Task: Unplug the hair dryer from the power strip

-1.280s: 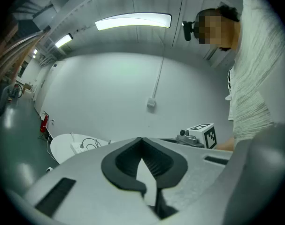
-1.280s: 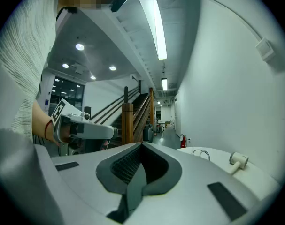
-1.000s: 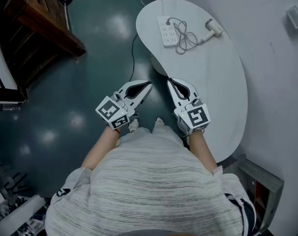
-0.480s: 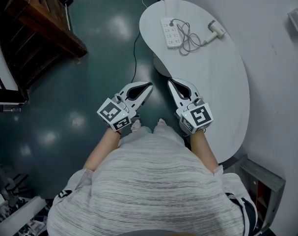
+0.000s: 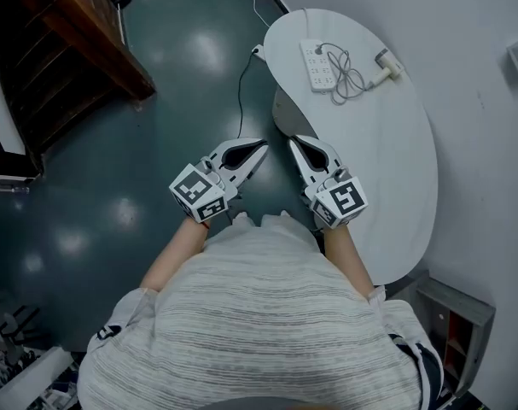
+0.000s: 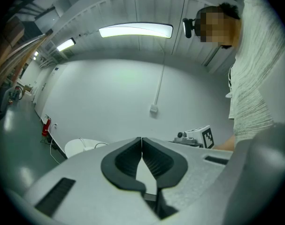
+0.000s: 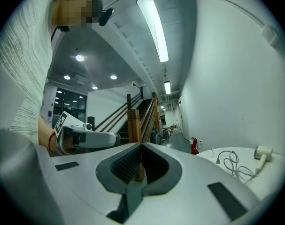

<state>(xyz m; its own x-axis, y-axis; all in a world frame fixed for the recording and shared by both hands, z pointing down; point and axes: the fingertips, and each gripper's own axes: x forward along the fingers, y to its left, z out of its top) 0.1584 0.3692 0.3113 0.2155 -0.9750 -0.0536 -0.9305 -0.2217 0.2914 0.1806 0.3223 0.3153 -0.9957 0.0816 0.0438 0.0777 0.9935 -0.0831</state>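
Note:
A white power strip (image 5: 319, 65) lies at the far end of a white kidney-shaped table (image 5: 387, 169). A small white hair dryer (image 5: 387, 64) rests to its right, its coiled grey cord (image 5: 349, 77) running to a plug in the strip. In the right gripper view the hair dryer (image 7: 263, 153) and cord (image 7: 234, 164) show low at the right. My left gripper (image 5: 263, 148) is shut and empty, held over the floor well short of the strip. My right gripper (image 5: 293, 142) is shut and empty by the table's near edge. Both point level.
A wooden staircase (image 5: 75, 45) stands at the upper left over the dark glossy floor (image 5: 139, 186). The strip's black cable (image 5: 240, 92) hangs off the table to the floor. A white wall (image 5: 489, 143) runs along the right. A grey shelf unit (image 5: 451, 323) sits at the lower right.
The person has stepped forward: both grippers have moved toward the table's far end and the power strip. Both stay shut.

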